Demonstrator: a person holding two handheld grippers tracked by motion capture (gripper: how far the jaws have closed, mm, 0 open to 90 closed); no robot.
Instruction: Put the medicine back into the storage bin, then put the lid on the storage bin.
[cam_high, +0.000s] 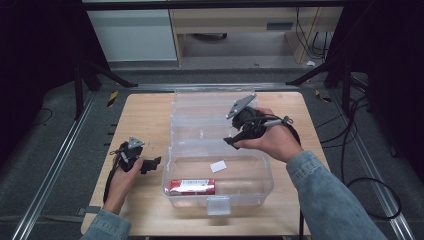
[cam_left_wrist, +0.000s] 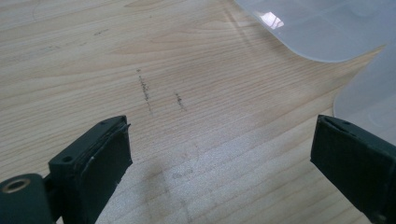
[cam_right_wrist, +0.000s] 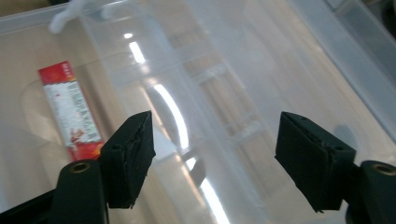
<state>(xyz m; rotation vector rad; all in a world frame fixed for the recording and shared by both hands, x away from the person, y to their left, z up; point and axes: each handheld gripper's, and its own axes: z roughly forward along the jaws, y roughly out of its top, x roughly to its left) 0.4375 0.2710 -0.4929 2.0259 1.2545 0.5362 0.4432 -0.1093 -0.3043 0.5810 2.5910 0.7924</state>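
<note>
The right gripper (cam_high: 231, 141) has its fingers (cam_right_wrist: 128, 156) spread wide with nothing between them. It hangs above the box (cam_high: 172, 186), over the hinge line where the open lid (cam_high: 210, 102) meets the tray, and the fingers point down and toward the box's left side. In the right gripper view the clear plastic of the box lies under the fingers, and the red packet (cam_right_wrist: 71, 110) sits beyond the left finger.

The left gripper (cam_high: 156, 162) also has its fingers (cam_left_wrist: 100, 163) wide apart and empty. It sits low over the bare tabletop (cam_left_wrist: 140, 56) just left of the box, fingers aimed at the box's left wall without touching it.

The red packet (cam_high: 192, 186) lies flat inside the box, along its front wall and toward the left. A small white card (cam_high: 218, 166) lies behind it, near the box's middle. The box stands open at the centre of the tabletop, its latch (cam_high: 218, 204) at the front edge.
</note>
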